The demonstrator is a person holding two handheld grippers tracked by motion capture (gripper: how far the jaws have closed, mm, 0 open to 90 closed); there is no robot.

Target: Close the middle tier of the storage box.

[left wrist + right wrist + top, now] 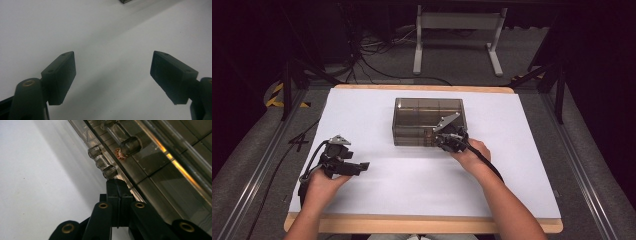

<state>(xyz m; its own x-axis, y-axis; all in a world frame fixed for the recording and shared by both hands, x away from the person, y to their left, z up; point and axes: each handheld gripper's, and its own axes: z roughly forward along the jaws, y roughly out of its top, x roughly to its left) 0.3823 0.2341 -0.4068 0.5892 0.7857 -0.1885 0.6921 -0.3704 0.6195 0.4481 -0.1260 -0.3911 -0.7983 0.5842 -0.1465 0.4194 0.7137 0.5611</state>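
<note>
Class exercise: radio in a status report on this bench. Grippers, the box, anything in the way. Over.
Left gripper open, over bare white table. Right gripper shut, tip at front edge of smoky clear box; whether it pinches anything, cannot tell. Nothing in the way. Over.

Smoke-tinted transparent plastic box (429, 121) with glossy walls, matt white sheet (377, 150) over pale wood table (422, 224) edge, matt black plastic left claw (112, 77) with brass-coloured rivets
</note>
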